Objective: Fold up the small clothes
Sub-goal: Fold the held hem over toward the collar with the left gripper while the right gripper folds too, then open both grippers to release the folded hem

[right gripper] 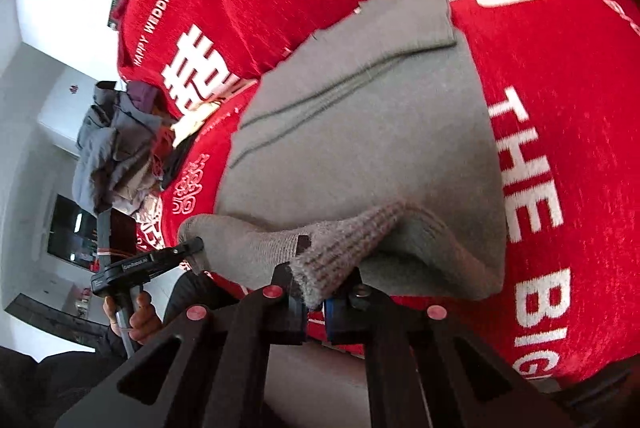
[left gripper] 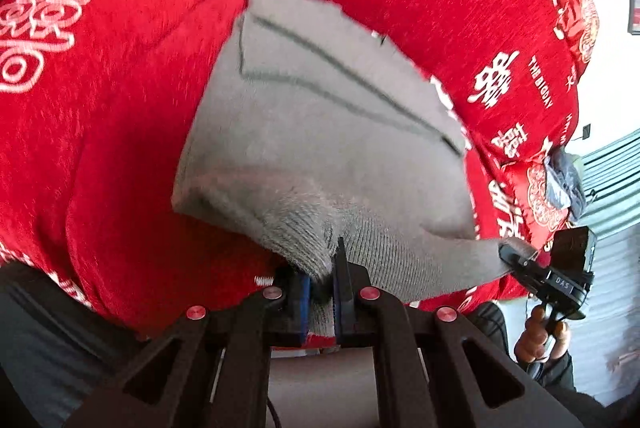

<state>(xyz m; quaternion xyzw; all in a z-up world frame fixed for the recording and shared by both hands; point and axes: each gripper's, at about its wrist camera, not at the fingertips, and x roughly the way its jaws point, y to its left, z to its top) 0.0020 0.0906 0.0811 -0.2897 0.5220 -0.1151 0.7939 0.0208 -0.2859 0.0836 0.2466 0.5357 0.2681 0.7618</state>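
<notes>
Lying on the red cover (left gripper: 100, 148), the grey garment (left gripper: 320, 132) has its ribbed near edge lifted, pinched by the left gripper (left gripper: 322, 292) and the right gripper (right gripper: 316, 302).

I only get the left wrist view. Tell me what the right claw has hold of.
Observer: The right claw is shut on the ribbed hem of the grey garment.
Operator: Describe my left claw from the outside.
Observer: The left claw pinches the hem's other corner, and the left hand grips its handle from below.
Operator: Say what lies beyond it.
Observer: A pile of clothes sits at the edge of the red cover, mostly grey with a purple piece on top.
</notes>
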